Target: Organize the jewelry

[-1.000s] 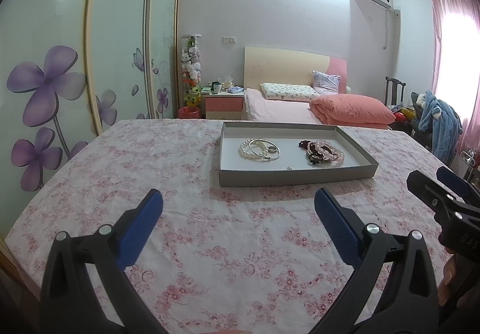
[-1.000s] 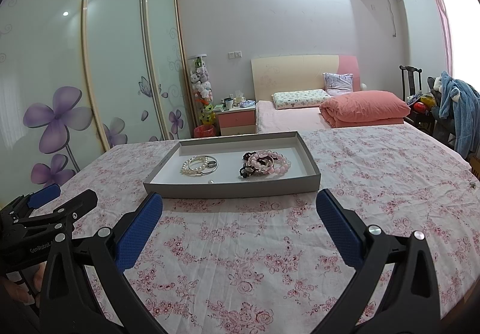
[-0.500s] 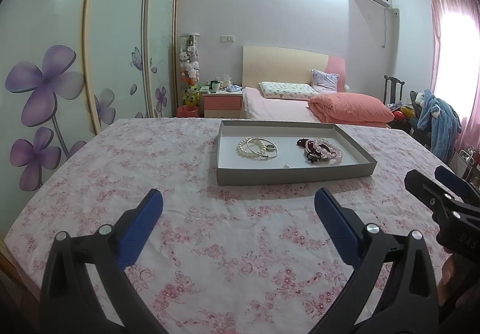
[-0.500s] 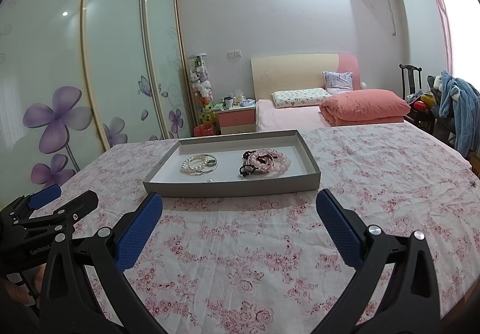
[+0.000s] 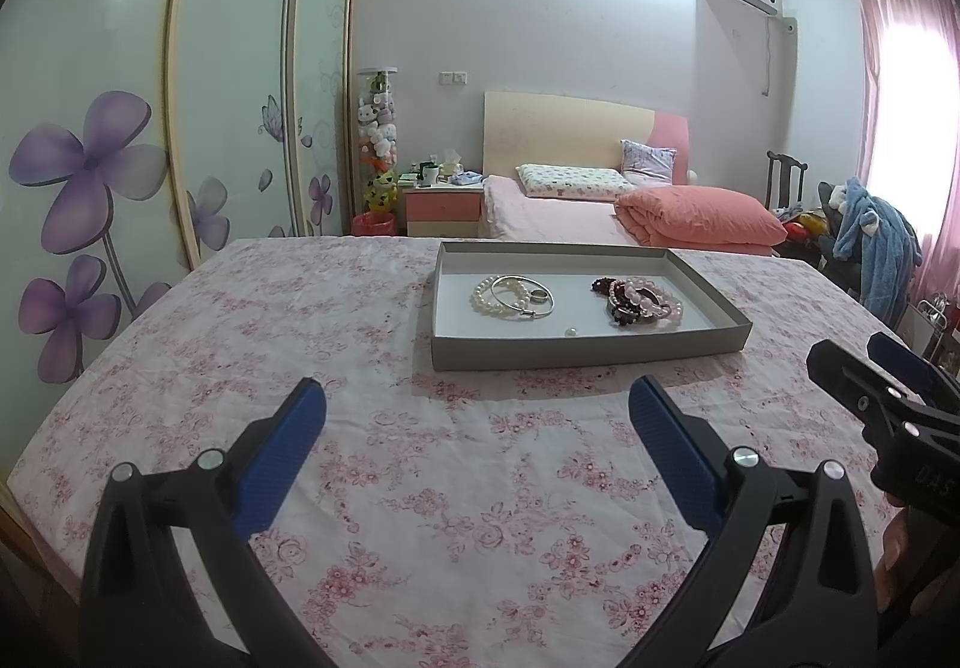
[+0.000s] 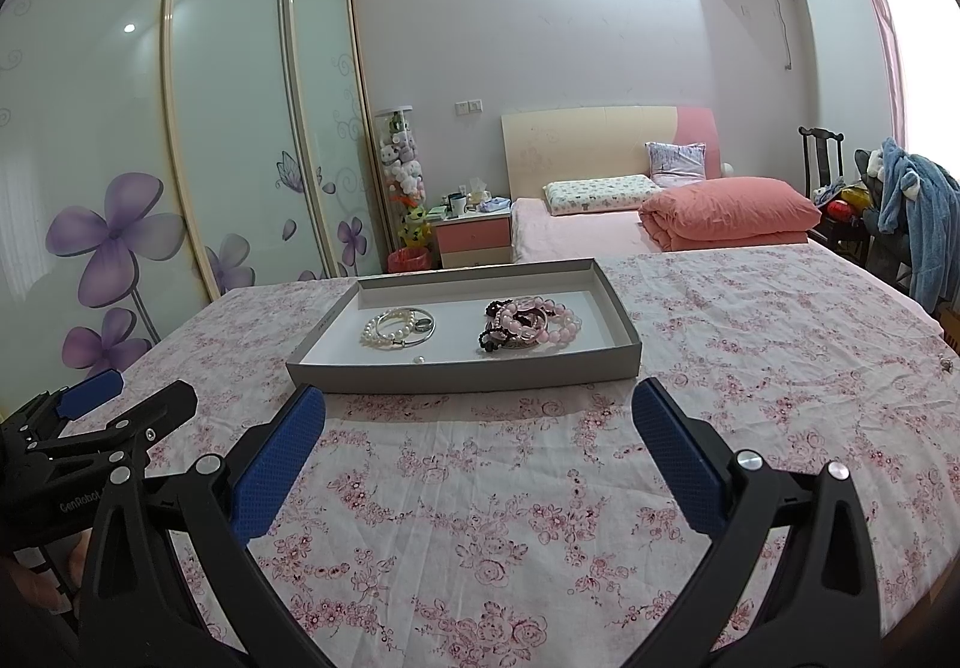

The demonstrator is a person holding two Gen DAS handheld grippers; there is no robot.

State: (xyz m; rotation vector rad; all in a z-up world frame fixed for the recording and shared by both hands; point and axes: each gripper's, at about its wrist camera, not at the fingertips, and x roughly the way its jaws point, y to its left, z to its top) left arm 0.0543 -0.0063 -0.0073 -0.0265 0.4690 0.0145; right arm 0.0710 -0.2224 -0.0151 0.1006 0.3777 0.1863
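The left gripper (image 5: 477, 416) fills the bottom of its own view, with the two blue-padded fingers (image 5: 288, 452) spread wide and nothing between them. It hovers over the flowered tablecloth (image 5: 432, 500). At the right edge of this view the right gripper (image 5: 873, 362) comes in, seen from the side, and part of a hand (image 5: 897, 548) shows below it.

In the right wrist view the right gripper (image 6: 478, 416) is also at the bottom of the frame, its jaws far apart and empty. The tips of its fingers appear just below the front wall of the gray tray (image 6: 468, 377), without touching it. The left gripper (image 6: 129, 398) shows at the lower left edge.

The tray (image 5: 588, 353) stands on the tablecloth in the middle of both frames, above the grippers. Inside it, on the left part, lies a pearl bracelet (image 5: 495, 302) together with a silver bangle (image 5: 528, 299) and a ring (image 5: 538, 296), all overlapping or touching. On the right part is a heap of pink and dark beaded bracelets (image 5: 639, 299). Between the two groups, near the front wall, one loose pearl (image 5: 570, 332) lies alone.

Behind the table, in the upper half of the frames, is a bed (image 5: 564, 212) with a folded pink quilt (image 5: 702, 221), and at the left a wardrobe with purple flowers (image 5: 90, 176) on its sliding doors.
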